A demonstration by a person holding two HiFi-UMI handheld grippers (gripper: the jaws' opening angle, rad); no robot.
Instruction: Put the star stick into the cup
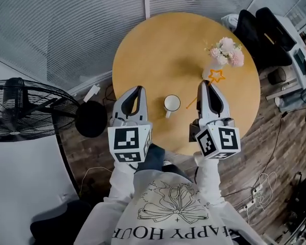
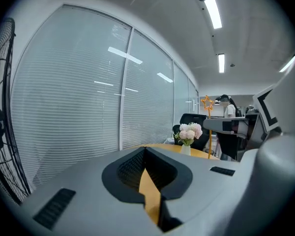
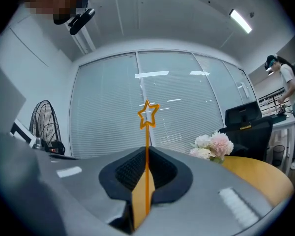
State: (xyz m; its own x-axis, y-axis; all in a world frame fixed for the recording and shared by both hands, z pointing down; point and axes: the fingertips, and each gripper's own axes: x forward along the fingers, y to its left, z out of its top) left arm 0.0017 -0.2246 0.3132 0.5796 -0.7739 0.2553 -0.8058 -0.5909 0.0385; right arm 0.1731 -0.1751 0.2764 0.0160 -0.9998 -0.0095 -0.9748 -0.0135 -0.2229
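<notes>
Orange star stick [image 3: 147, 132] | was pinched in closed right claw [image 1: 209, 87] | left claw [image 1: 138, 91] stood shut, empty | stick's tail likely needed centring over cup [image 1: 172, 103] before release

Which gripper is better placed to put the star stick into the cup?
Right: the right gripper has its jaws shut on the star stick, with the cup just to its left; the left gripper is empty.

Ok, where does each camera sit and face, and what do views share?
Head view: on the person's head, steeply down on table, cup, sleeves, left gripper, right gripper.
Left gripper view: along its own shut, empty jaws, across the table toward flowers and blinds.
Right gripper view: along its own jaws, shut on the star stick, toward blinds.
All three show flowers and star stick.
</notes>
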